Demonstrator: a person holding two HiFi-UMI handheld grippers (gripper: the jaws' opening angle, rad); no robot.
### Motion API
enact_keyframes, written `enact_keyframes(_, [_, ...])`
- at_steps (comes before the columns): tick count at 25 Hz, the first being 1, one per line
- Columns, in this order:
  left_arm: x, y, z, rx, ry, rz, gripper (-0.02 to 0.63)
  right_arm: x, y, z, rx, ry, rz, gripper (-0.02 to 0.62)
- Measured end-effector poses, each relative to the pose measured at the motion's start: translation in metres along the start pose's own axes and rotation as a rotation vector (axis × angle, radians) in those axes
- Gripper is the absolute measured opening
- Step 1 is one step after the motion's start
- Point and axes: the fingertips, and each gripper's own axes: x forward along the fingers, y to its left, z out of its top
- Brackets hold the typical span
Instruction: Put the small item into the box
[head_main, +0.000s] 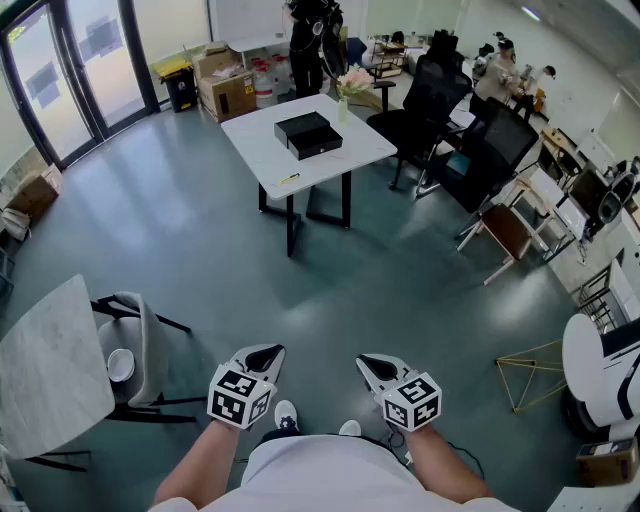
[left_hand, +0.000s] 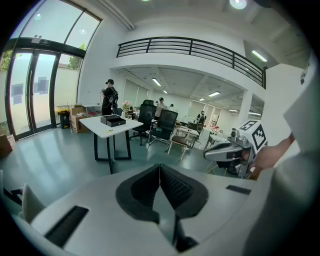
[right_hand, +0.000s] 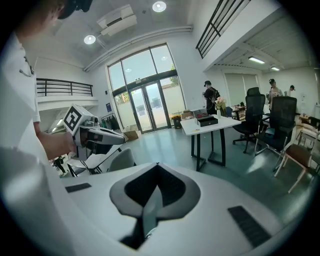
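A black box (head_main: 308, 134) with its lid beside it lies on a white table (head_main: 262, 155) far ahead across the room. A small yellow item (head_main: 289, 179) rests near that table's front edge. The box (left_hand: 112, 120) and table also show in the left gripper view, and the box (right_hand: 207, 120) shows in the right gripper view. My left gripper (head_main: 265, 357) and right gripper (head_main: 372, 366) are held low in front of my body, both shut and empty, far from the table.
Black office chairs (head_main: 437, 90) stand right of the table. A marble-topped table (head_main: 50, 372) and a chair with a cup (head_main: 120, 365) are at my left. Cardboard boxes (head_main: 226, 90) and a person (head_main: 307, 45) are behind the table. A wire stool (head_main: 532, 372) is at my right.
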Motion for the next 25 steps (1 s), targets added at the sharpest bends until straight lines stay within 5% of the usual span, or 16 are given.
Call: enact_keyframes(25, [0.005, 0.048, 0.005, 0.006, 0.030, -0.050, 0.017, 0.050, 0.007, 0.025, 0.029, -0.008, -0.013, 0.017])
